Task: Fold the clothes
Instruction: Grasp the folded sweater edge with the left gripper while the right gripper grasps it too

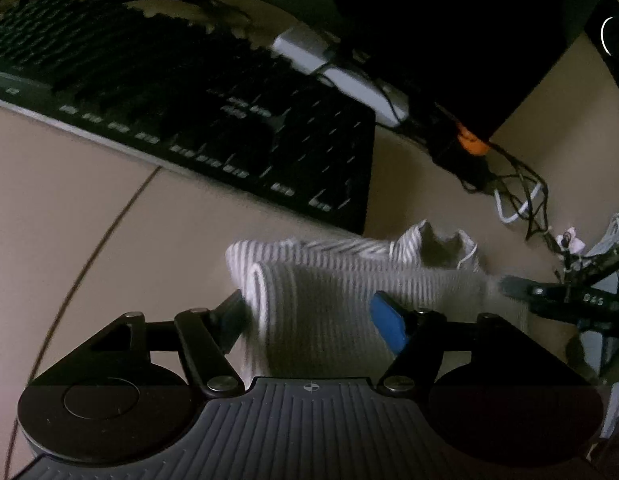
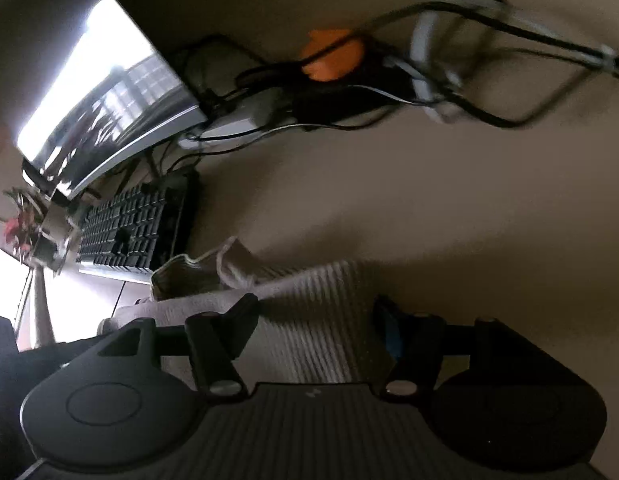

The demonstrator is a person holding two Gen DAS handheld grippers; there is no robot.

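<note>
A striped garment [image 1: 333,292], white with thin grey lines, is seen lying partly folded on the beige desk [image 1: 89,208], just in front of a black keyboard [image 1: 213,120]. Its collar opening is turned toward the keyboard's near corner.

The left claw [image 1: 313,312] is set wide, with the garment's folded edge between its fingers; the blue-padded finger [image 1: 389,322] rests on the cloth. A firm grip cannot be confirmed.

The right claw [image 2: 315,320] is likewise spread wide over the striped cloth [image 2: 317,320], fabric lying between both fingers. It can also be seen at the right edge of the left wrist view, where the digits "045" appear to be printed, though blur makes the reading uncertain.

Key legends on the keyboard are blurred and unreadable. A monitor [image 2: 105,100], a white adapter [image 1: 337,76], an orange object [image 2: 333,58] and tangled cables [image 2: 489,60] are noted behind.
</note>
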